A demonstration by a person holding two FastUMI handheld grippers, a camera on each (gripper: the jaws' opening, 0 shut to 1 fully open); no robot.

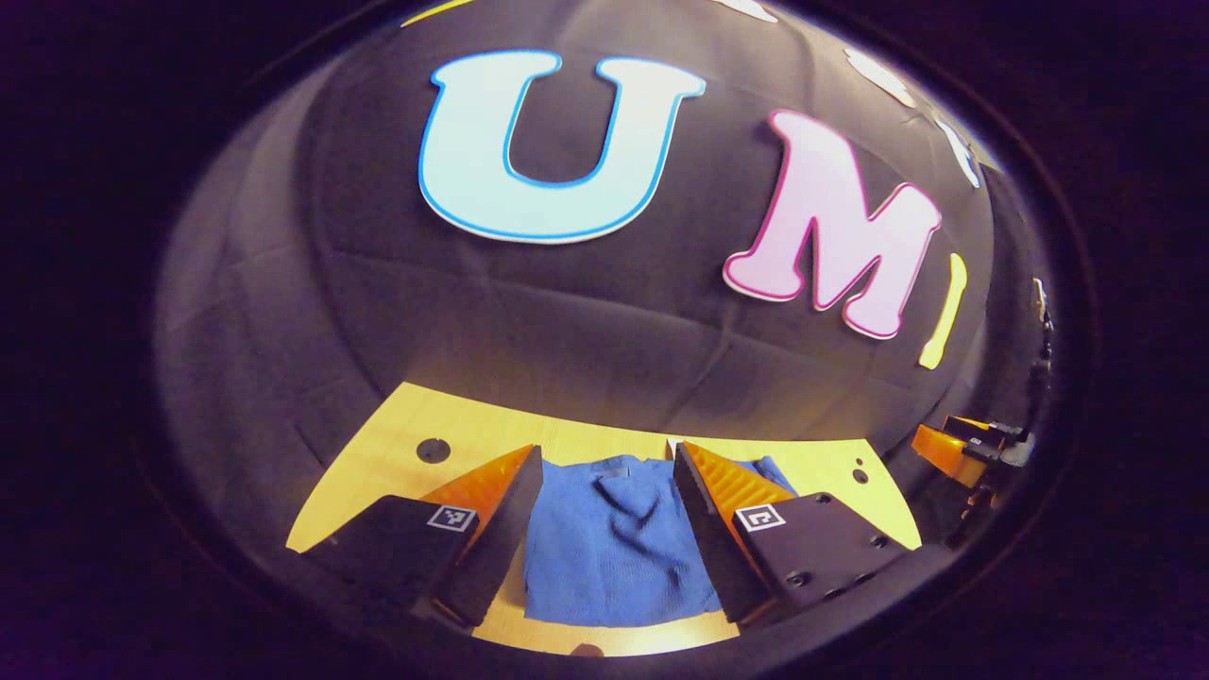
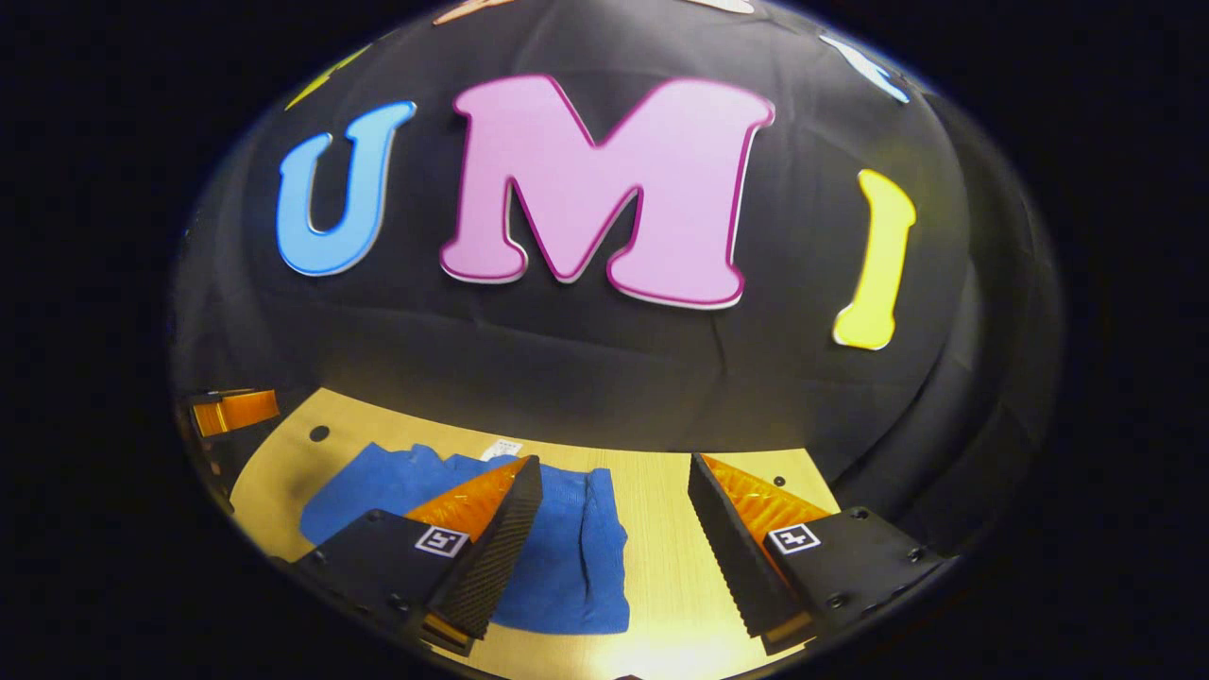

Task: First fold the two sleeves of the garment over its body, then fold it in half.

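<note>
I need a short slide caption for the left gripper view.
Open left gripper above a blue garment on the wooden table.

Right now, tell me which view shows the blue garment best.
The left gripper view: the blue garment lies centred between the open jaws, with its wrinkles plain and its near hem in sight on the wooden table. The right gripper view shows it off to the left, partly hidden behind one finger, though its right edge is clear.

A staged recording booth, not a lived-in home, is shown. A black cloth wall point(image 2: 586, 368) is hung as a backdrop close behind a pale wooden table point(image 2: 661, 529), on which a blue garment point(image 1: 604, 548) is laid under bright lighting.
</note>
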